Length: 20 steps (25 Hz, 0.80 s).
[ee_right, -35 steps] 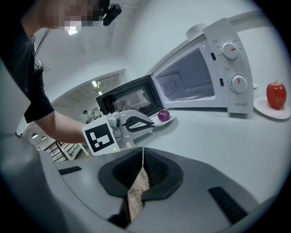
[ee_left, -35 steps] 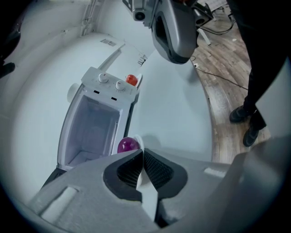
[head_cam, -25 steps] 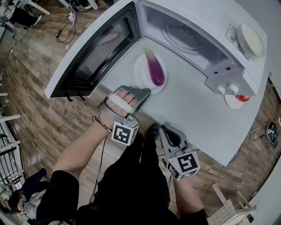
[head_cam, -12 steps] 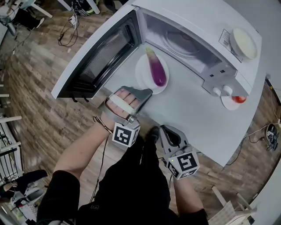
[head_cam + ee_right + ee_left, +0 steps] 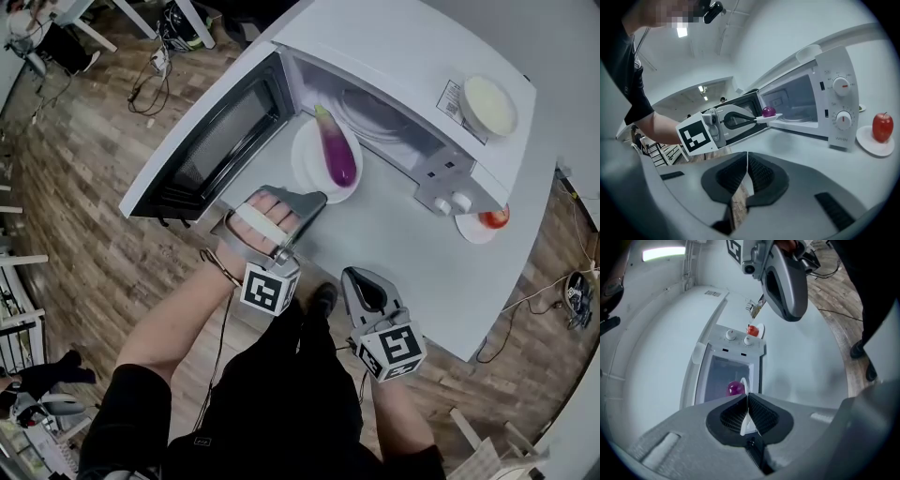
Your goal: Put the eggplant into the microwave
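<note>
A purple eggplant [image 5: 337,150] lies on a small white plate [image 5: 309,167]. My left gripper [image 5: 314,198] is shut on the plate's near rim and holds it in the air just in front of the open microwave [image 5: 412,56]. The right gripper view shows the plate [image 5: 769,118] and eggplant [image 5: 768,111] level with the oven mouth. In the left gripper view the thin plate edge [image 5: 745,389] runs between the pads, with the eggplant [image 5: 735,388] beyond. My right gripper [image 5: 359,277] hangs shut and empty over the table's near edge.
The microwave door [image 5: 211,141] swings wide to the left. A red apple [image 5: 491,219] sits on a saucer right of the oven, and a shallow bowl [image 5: 487,105] rests on its top. The white table [image 5: 403,244] ends just behind my grippers, over wood floor.
My left gripper has lifted the plate with the eggplant and brought it nearer the oven mouth. The right gripper has risen a little, still shut.
</note>
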Tool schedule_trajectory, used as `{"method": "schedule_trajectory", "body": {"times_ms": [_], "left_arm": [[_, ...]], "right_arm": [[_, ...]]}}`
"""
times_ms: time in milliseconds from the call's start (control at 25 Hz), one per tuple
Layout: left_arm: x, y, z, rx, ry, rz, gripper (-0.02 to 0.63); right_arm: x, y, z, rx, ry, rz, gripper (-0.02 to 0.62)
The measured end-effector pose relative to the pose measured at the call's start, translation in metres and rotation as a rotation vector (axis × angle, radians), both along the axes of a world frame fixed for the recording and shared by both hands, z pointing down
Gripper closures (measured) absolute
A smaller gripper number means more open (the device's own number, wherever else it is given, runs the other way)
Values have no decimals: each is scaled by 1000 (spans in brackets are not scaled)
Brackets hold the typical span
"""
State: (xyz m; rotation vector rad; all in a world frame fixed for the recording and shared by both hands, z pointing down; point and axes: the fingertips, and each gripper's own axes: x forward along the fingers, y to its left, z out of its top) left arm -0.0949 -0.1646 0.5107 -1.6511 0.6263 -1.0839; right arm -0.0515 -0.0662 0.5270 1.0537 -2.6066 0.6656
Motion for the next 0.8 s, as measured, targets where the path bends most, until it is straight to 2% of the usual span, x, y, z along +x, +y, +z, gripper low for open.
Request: {"method": "schedule_trajectory", "body": {"times_ms": [480,800], "left_arm": [[29,-6,-26,41,-12,-7,589],[45,-22,-30,82,-15,45,589]], "right_arm": [[25,-22,-26,68,-7,-9,578],[30,-35,-21,48,8,13,578]]}}
